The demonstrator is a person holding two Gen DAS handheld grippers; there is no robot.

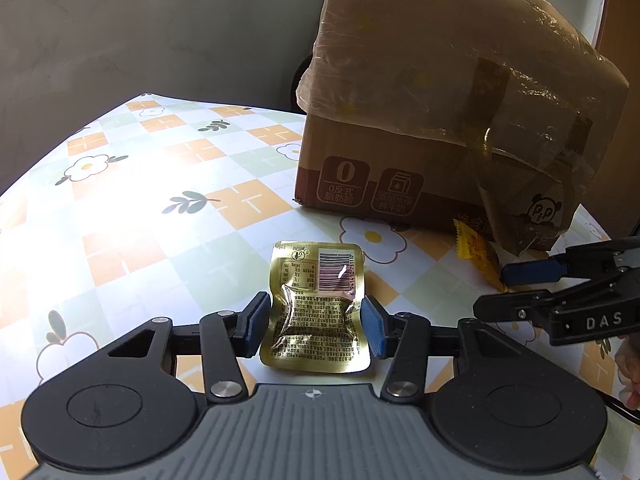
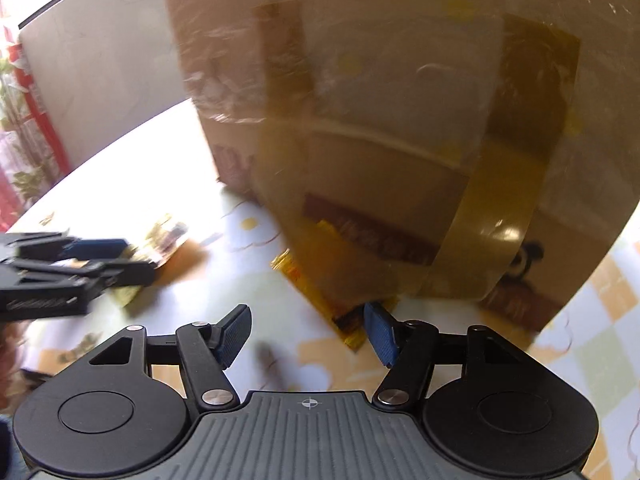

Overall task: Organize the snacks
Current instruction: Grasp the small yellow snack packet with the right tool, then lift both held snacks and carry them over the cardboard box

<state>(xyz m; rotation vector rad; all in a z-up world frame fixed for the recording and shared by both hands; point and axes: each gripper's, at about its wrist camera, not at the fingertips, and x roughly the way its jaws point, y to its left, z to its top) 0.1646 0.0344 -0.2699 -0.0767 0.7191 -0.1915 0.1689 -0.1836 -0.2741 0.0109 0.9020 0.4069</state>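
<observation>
A gold foil snack packet (image 1: pixel 318 306) lies on the flowered tablecloth, printed side up. My left gripper (image 1: pixel 316 324) has its blue pads on either side of the packet, touching its edges, jaws shut on it. A yellow snack packet (image 1: pixel 478 254) lies against the foot of the cardboard box (image 1: pixel 420 128); it also shows in the right wrist view (image 2: pixel 320 288). My right gripper (image 2: pixel 308 334) is open and empty, its right pad close to the yellow packet. In the left wrist view my right gripper (image 1: pixel 516 288) enters from the right. The right wrist view is blurred.
The cardboard box, wrapped in plastic film and brown tape, stands at the back right of the table (image 1: pixel 160 184) and fills the right wrist view (image 2: pixel 400 100). A grey wall lies behind. The left gripper shows at the left of the right wrist view (image 2: pixel 100 264).
</observation>
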